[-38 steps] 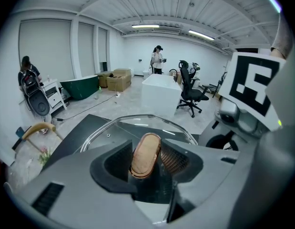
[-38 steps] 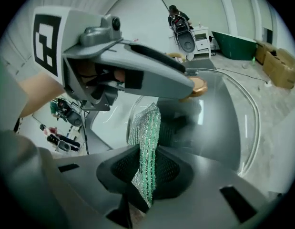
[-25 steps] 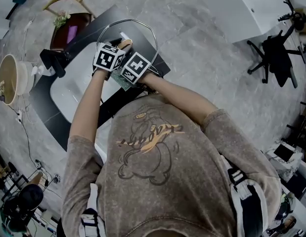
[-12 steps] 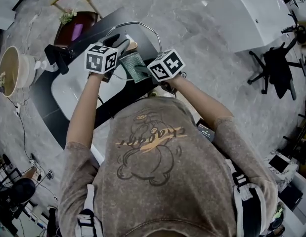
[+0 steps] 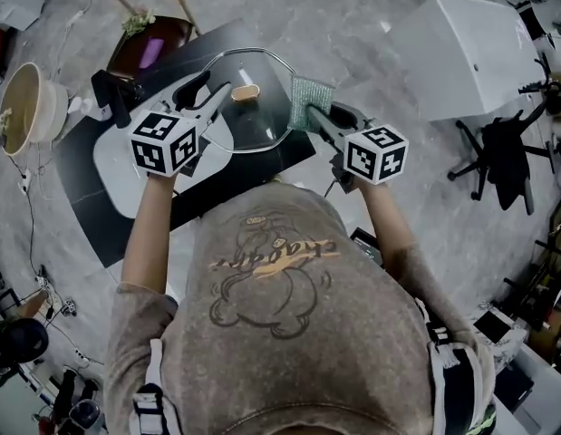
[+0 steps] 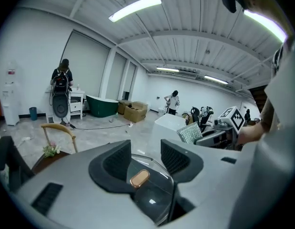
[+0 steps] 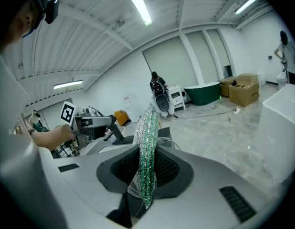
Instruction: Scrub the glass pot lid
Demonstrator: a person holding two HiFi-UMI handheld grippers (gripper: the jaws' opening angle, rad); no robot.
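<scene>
The glass pot lid (image 5: 255,120) is held up above the black counter (image 5: 90,216), and it is gripped between the left gripper's (image 5: 212,93) jaws, which stand fairly wide apart. A green scouring pad (image 5: 309,98) is clamped upright between the right gripper's (image 5: 318,116) jaws, just beside the lid's edge.

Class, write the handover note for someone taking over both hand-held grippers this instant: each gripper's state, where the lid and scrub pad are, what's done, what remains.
Left hand-held gripper: closed on the glass pot lid, which is held up in the air by the sink.
Right hand-held gripper: clamped on the scrub pad, close to the lid's right rim and apparently not touching it.
Done: lid and pad are both picked up. Whether the glass has been scrubbed cannot be told.
Left: bring the pad onto the glass and scrub.
</scene>
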